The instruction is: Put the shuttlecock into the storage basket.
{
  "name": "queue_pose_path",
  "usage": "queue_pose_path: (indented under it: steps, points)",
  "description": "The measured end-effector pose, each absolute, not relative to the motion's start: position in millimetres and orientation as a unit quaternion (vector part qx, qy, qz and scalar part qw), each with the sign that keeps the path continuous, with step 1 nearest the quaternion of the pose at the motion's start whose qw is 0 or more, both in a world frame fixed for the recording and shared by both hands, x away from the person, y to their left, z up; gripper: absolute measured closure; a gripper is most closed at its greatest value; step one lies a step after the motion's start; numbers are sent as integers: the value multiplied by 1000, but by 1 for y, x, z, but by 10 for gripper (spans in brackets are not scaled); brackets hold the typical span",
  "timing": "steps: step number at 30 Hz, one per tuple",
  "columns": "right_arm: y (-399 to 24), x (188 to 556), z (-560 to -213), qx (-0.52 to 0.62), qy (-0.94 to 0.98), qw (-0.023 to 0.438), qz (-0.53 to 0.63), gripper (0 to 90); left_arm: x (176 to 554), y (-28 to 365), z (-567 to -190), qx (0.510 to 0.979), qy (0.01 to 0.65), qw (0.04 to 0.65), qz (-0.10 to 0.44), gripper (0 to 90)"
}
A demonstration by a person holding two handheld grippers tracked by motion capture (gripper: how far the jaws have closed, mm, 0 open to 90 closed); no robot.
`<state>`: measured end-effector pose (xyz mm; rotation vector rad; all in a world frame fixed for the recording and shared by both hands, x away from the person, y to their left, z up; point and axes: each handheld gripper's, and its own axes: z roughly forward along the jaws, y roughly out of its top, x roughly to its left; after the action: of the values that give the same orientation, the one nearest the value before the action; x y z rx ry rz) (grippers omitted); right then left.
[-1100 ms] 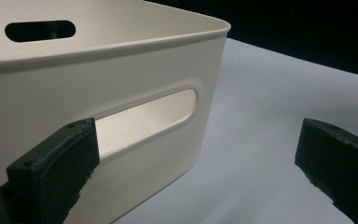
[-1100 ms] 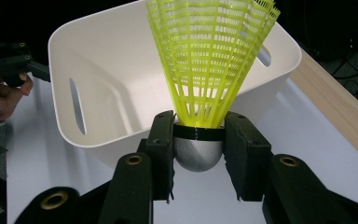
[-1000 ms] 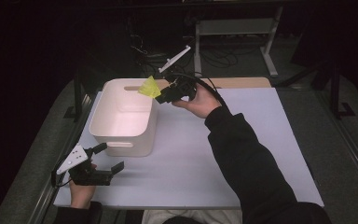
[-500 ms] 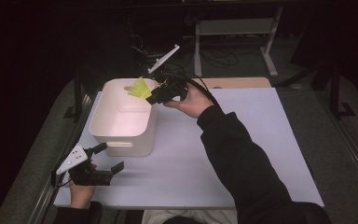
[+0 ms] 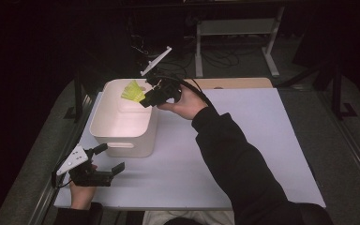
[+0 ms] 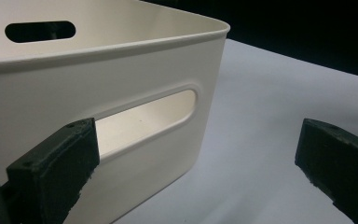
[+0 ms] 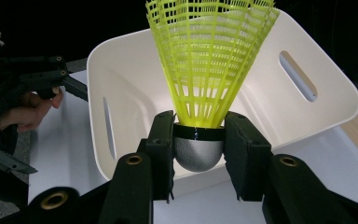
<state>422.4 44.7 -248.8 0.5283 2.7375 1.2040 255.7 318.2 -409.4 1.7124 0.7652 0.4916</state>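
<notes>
The right tool (image 5: 146,99) gripped a yellow shuttlecock (image 5: 133,91) by its grey cork, one pad on each side of the rounded base; the right gripper view showed the jaws pressed to the cork just under the black band (image 7: 198,132). The shuttlecock's long axis ran straight out from the tool, skirt leading and cork at the pads. In the high view it hung in the air above the far right part of the white bin (image 5: 104,123), inside the rim line and clear of the walls.

What counted for the next move was that the bin's open mouth lay below and ahead of the skirt. From the right tool's camera the bin's hollow (image 7: 126,93) spread out behind and beneath the shuttlecock, with a handle slot on each side wall. A release there would probably drop it inside, cork first or tumbling.

The left tool (image 5: 104,160) rested on the worktop (image 5: 243,131) at the bin's near wall, jaws spread wide and holding nothing. Its left jaw stood before the near handle slot (image 6: 144,116), whether touching the wall I could not tell. The right hand (image 5: 187,103) was far nearer the shuttlecock, so the drop looked to be its job.
</notes>
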Motion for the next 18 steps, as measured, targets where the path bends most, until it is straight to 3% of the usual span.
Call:
queue_pose_path:
  steps: [18]
  points:
    - [71,418,-262,155,908,38,388,634,256,318,-409,727,325,567,209,0]
